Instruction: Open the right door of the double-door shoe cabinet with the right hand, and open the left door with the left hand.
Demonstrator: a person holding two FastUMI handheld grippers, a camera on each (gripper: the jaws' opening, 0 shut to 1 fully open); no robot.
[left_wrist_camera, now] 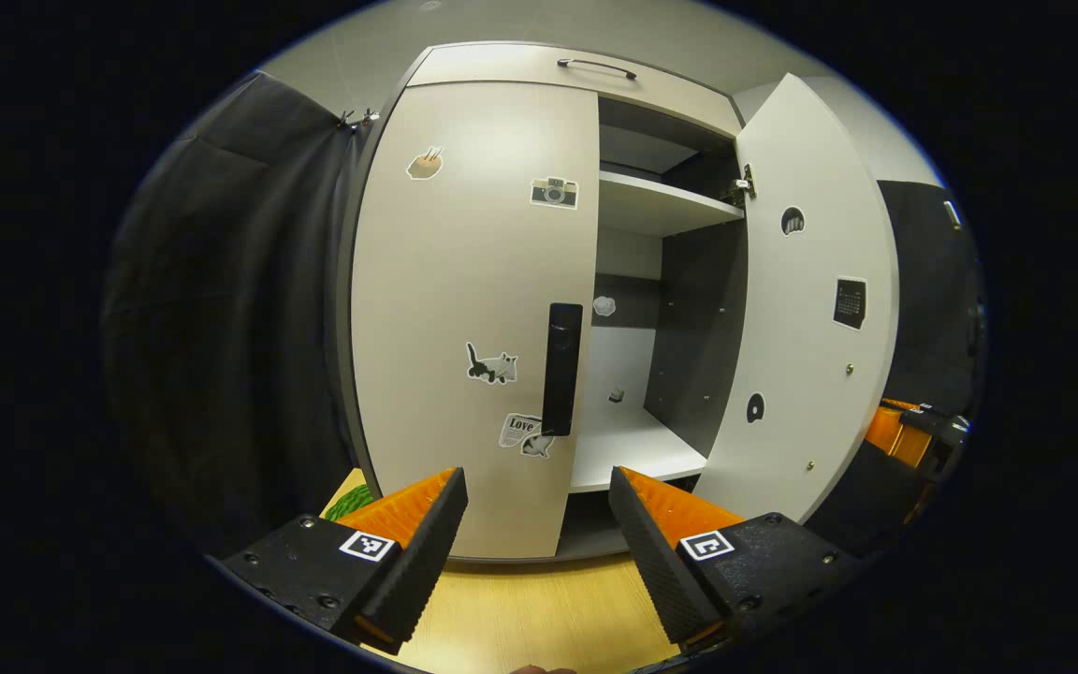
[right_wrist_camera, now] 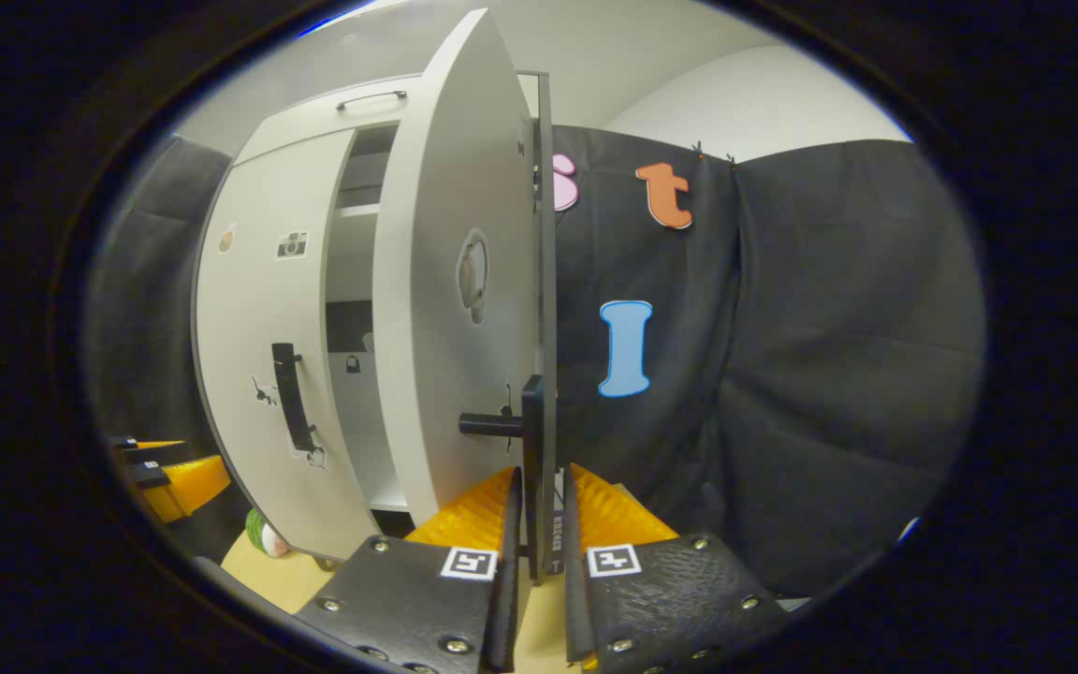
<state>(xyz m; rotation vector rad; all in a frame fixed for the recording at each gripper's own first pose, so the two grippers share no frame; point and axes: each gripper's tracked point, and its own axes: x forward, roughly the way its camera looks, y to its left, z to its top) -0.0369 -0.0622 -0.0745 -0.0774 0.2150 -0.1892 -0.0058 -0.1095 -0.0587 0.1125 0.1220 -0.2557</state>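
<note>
Right door [right_wrist_camera: 450, 281] swung wide with right tool [right_wrist_camera: 539, 524] clamped on its edge, left door [left_wrist_camera: 473, 309] shut, left tool [left_wrist_camera: 537, 510] spread apart near its handle [left_wrist_camera: 562, 368], wooden surface [left_wrist_camera: 539, 608] below.

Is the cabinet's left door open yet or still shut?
Shut. The left door lies flush on the cabinet, its handle untouched, with the open left gripper short of it.

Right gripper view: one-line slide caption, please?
Right gripper clamps the open right door's handle; left door is closed.
</note>
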